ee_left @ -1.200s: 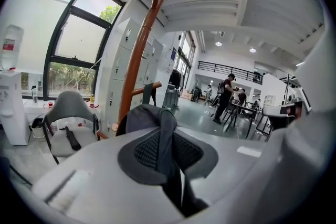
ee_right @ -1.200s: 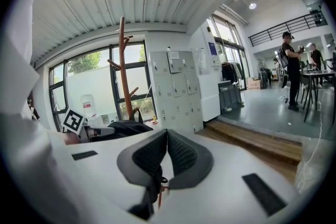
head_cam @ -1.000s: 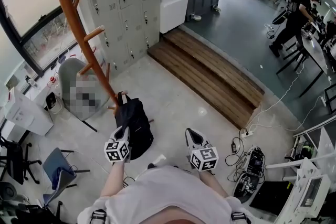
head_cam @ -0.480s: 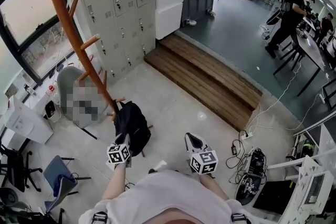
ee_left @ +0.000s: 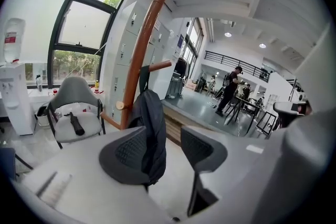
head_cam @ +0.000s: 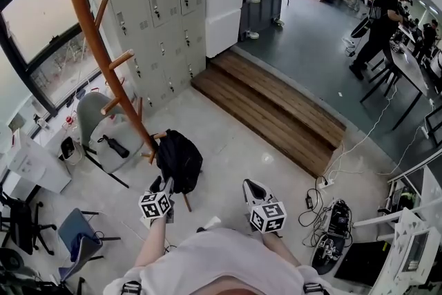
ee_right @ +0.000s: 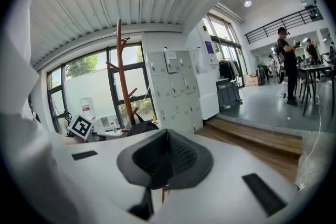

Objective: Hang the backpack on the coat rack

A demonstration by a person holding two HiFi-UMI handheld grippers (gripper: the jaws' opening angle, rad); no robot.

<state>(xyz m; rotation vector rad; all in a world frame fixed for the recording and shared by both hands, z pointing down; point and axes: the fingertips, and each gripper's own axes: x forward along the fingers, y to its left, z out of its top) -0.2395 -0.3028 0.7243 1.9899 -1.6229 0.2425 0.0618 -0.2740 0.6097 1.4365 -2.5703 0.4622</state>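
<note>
Black fabric backpack [head_cam: 178, 161] hanging on the tall brown wooden coat rack [head_cam: 97, 45], my left tongs [head_cam: 164, 185] opening just near of it.

The backpack [ee_left: 152, 123] hangs from a low peg of the coat rack [ee_left: 142, 55] at the left of the scene, close against the pole and clear of the floor. My left tongs [ee_left: 167, 150] have their jaws spreading wide. The bag's lower part shows in the gap between them, but neither pad presses on it, so they have hold of nothing. My right tongs [head_cam: 250, 184] sit to the right, apart from the bag, and in their own view my right tongs [ee_right: 167, 157] have both jaws pressed together with nothing between them. From there the backpack [ee_right: 139, 127] and rack [ee_right: 122, 76] show farther off to the left. A grey shell chair [head_cam: 97, 124] stands left of the rack, with grey metal lockers [head_cam: 162, 3] beyond.
</note>
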